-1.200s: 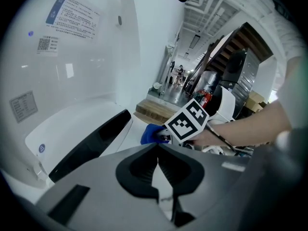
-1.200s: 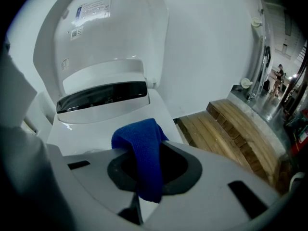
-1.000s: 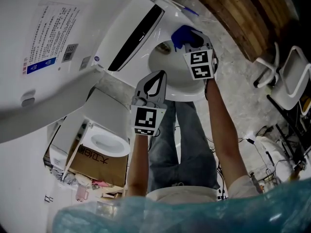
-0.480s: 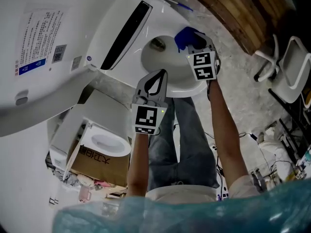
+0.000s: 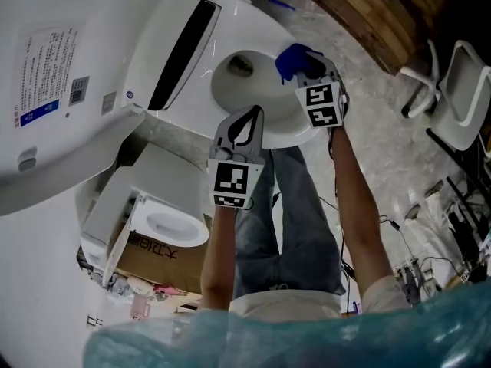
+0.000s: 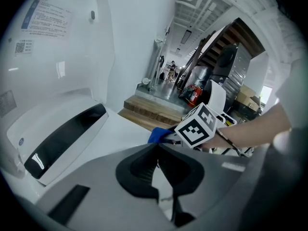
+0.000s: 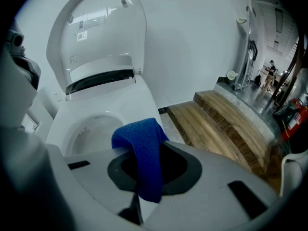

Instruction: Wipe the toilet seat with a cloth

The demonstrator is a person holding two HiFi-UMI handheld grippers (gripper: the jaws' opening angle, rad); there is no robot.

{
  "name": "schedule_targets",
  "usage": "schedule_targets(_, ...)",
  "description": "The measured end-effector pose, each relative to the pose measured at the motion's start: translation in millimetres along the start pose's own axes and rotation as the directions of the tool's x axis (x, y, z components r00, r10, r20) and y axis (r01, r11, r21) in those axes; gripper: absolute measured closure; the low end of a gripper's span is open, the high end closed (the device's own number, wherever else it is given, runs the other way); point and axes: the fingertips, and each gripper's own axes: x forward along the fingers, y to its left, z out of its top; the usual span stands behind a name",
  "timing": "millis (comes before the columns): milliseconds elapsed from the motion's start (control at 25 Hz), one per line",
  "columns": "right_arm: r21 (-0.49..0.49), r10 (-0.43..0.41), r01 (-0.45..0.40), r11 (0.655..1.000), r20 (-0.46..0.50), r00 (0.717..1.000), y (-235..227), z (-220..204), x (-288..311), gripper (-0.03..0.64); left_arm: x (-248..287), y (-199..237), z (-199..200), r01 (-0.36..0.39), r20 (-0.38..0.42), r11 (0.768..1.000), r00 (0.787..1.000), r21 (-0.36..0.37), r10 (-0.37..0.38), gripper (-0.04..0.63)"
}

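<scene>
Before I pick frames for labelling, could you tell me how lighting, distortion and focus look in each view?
Head view: heavy fisheye bending and dark corners, with the toilet bowl evenly lit. Left gripper view: the far right is washed out by bright light, and the lid label is too soft to read. Right gripper view: the blue cloth is sharp and well lit, and the edges are vignetted.

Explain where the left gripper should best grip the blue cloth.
Probably the folded bulge of the blue cloth sticking out past the fingers of the right gripper, coming from the toilet bowl side: it stands free, while the tail hangs inside that gripper.
</scene>
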Motion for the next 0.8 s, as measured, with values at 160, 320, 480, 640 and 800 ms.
schedule_targets(160,-0.003,-0.011,0.011,1.000,-0.009,1.000,-7,-13,-8,0.581,5,-9,-3,0.009,-0.008,1.000,1.000,0.000,-0.009,0.584)
schedule_targets(320,0.015,-0.016,0.016,1.000,-0.017,1.000,-11,-26,-15,0.581,8,-19,-6,0.026,-0.016,1.000,1.000,0.009,-0.026,0.584)
schedule_targets(480,0.023,-0.031,0.031,0.999,-0.027,0.999,-15,-41,-24,0.581,12,-28,-9,0.040,-0.025,0.999,0.999,0.017,-0.040,0.584)
schedule_targets(640,0.052,-0.042,0.043,0.998,-0.031,0.999,-17,-56,-32,0.583,16,-38,-14,0.056,-0.036,0.998,0.998,0.027,-0.055,0.584)
schedule_targets(800,0.058,-0.052,0.055,0.997,-0.045,0.998,-17,-71,-41,0.583,18,-48,-20,0.067,-0.051,0.997,0.997,0.034,-0.065,0.584)
